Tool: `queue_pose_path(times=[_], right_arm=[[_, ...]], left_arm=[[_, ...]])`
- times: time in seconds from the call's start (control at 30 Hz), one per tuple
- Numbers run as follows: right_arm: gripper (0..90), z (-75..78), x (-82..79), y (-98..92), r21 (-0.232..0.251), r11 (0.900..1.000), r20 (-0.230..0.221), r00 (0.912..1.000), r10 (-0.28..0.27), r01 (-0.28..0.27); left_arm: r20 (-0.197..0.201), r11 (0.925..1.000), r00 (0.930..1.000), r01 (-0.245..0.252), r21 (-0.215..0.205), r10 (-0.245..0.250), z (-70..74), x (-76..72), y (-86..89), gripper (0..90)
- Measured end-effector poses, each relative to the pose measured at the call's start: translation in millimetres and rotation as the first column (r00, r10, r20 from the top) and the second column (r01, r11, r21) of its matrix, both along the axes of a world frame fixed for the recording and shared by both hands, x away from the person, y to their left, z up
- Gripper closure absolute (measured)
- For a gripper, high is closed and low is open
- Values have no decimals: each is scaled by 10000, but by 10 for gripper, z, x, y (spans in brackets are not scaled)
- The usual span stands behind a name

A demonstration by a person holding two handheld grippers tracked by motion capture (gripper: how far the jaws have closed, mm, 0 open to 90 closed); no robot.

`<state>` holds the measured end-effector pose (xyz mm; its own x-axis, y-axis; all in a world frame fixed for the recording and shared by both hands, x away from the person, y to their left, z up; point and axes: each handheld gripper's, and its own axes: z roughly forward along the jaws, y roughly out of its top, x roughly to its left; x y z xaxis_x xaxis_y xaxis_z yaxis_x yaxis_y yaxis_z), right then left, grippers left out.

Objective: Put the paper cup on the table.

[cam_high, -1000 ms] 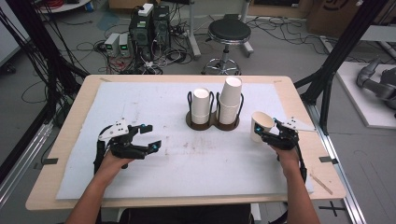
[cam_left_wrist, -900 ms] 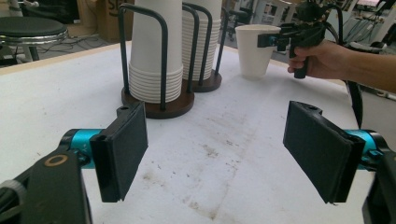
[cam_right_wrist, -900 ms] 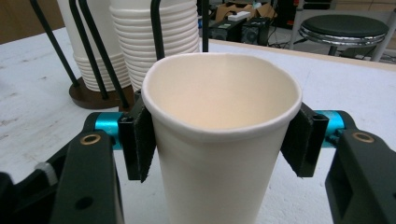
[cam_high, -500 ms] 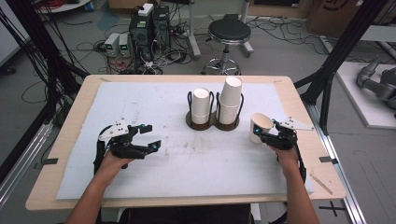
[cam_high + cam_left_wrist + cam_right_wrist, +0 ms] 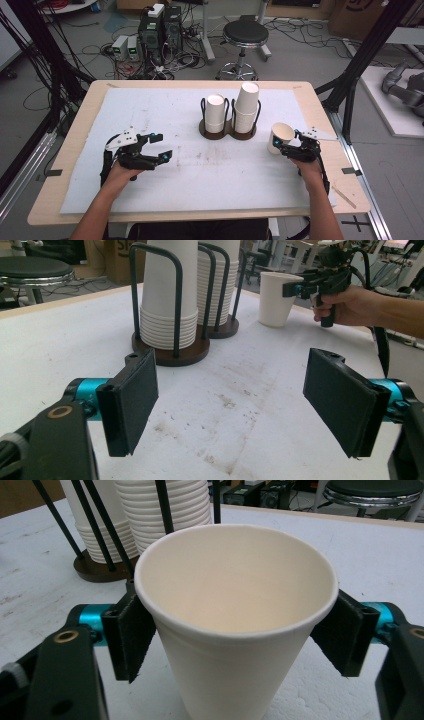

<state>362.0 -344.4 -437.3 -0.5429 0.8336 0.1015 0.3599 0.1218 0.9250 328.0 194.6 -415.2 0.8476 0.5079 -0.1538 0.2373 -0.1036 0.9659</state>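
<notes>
White paper cup (image 5: pixel 235 625) upright between loosened right claw (image 5: pixel 235 645) pads.

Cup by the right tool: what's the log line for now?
right tool: just opening, cup between pads, standing on table | left tool: open, empty

Your left gripper (image 5: pixel 155 147) has a black body, a grey three-cornered top plate and turquoise collars behind flat black rectangular pads (image 5: pixel 131 405). A brass-ringed screw hole sits on its black bracket. Your right gripper (image 5: pixel 289 148) matches it: black frame, turquoise collars, black pads (image 5: pixel 131 632), brass-ringed hole. A black cable trails from each. Both your forearms are bare.
</notes>
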Motion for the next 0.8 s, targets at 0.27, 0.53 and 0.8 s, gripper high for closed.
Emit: queue_pose_path(times=[0.27,0.53,0.8], right_arm=[[216,4,-23,29,-199,9997,-57,9999,137,-138],[208,15,-65,40,-387,9990,-89,9997,217,-220],[206,37,-151,11,-624,9974,-118,9993,356,-362]], left_arm=[[-23,10000,10000,7,-24,-7,-2,4,1,220],[-19,10000,10000,30,-11,-30,-3,5,2,220],[-20,10000,10000,-10,-48,10,-2,8,9,220]])
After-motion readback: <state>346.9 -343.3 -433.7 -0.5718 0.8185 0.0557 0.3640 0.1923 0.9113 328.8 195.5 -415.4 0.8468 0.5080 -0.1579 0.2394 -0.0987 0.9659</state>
